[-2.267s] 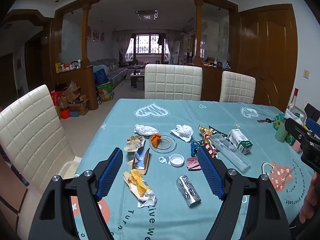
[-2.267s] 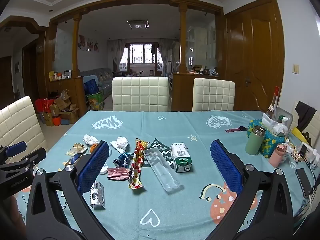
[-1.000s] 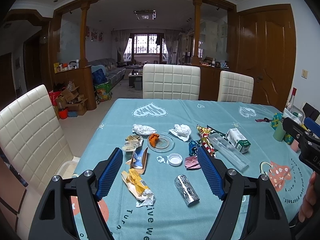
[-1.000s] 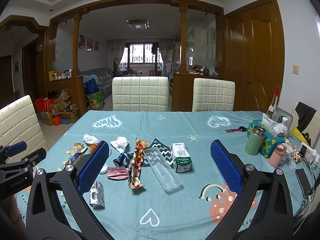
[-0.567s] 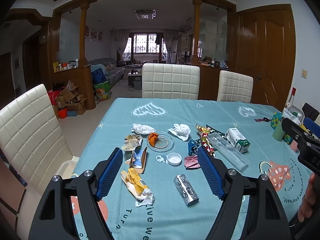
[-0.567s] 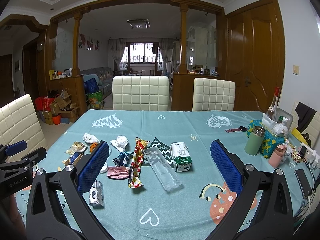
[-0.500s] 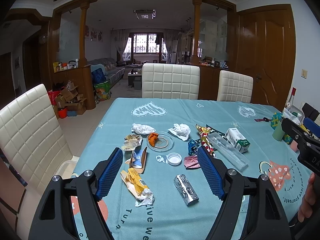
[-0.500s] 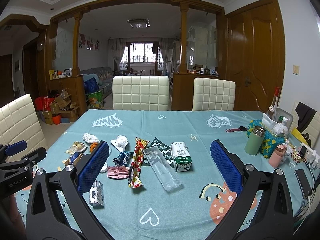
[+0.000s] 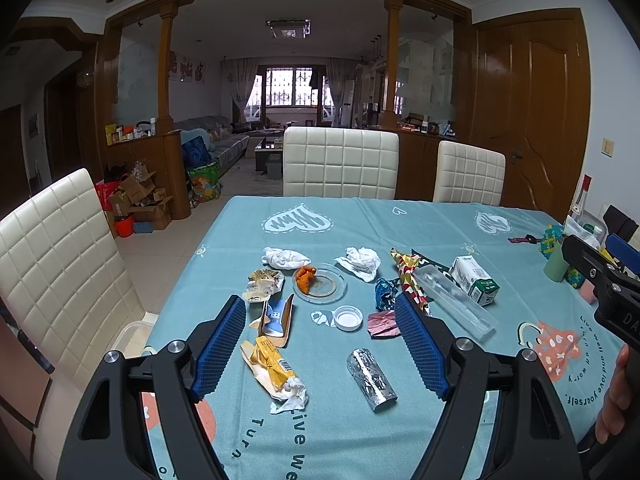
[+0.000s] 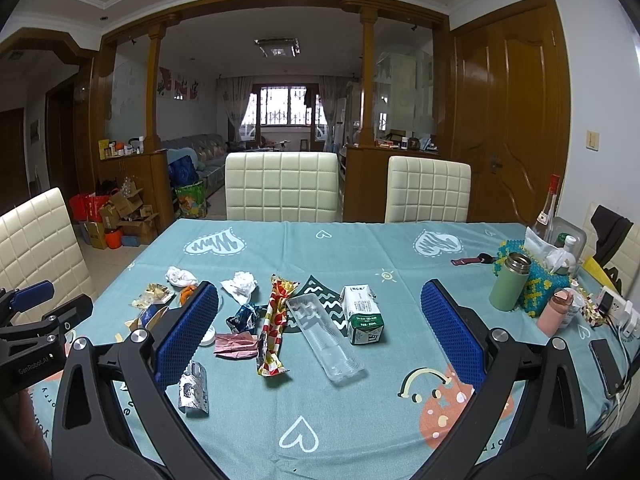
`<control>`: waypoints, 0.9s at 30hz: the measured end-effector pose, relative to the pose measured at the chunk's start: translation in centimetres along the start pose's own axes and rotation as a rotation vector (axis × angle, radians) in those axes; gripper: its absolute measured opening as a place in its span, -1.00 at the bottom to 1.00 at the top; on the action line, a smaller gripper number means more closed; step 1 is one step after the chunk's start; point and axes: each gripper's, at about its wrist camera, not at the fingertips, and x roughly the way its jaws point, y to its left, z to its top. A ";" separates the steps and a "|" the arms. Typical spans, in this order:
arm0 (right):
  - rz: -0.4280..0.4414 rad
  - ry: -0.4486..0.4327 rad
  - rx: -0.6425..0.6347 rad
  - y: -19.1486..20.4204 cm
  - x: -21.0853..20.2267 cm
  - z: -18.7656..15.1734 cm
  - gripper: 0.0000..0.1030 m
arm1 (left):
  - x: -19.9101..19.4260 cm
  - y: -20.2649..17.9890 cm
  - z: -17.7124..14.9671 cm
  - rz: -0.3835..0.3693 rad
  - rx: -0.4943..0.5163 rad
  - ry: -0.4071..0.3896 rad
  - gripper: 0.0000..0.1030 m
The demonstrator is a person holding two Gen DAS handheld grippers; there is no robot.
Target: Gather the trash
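Litter is scattered over the teal tablecloth (image 9: pixel 360 432): a yellow wrapper (image 9: pixel 272 368), a silver foil pack (image 9: pixel 371 380), a white lid (image 9: pixel 348 317), a pink wrapper (image 9: pixel 383 323), a glass dish (image 9: pixel 320 282) with orange peel, crumpled tissues (image 9: pixel 360 262), a clear plastic tray (image 10: pixel 326 338), a milk carton (image 10: pixel 362 314) and a red patterned wrapper (image 10: pixel 274 324). My left gripper (image 9: pixel 320 316) hovers open above the near litter, holding nothing. My right gripper (image 10: pixel 320 300) stands open and empty over the tray and carton.
White padded chairs (image 9: pixel 340 168) stand at the far side and at the left (image 9: pixel 52 264). At the table's right edge are a green flask (image 10: pixel 510 282), a pink bottle (image 10: pixel 556 312), a tissue box, a glass bottle and a phone (image 10: pixel 606 362).
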 end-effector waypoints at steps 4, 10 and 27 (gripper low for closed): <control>-0.003 -0.001 -0.004 0.1 0.0 0.0 0.94 | 0.0 -0.1 0.0 0.000 0.001 0.001 0.46; -0.002 0.000 -0.004 0.1 0.0 0.0 0.94 | 0.0 -0.1 0.0 0.000 0.001 0.001 0.46; -0.002 0.022 -0.002 0.3 0.9 -0.2 0.94 | 0.5 0.1 -0.3 -0.001 -0.003 0.018 0.46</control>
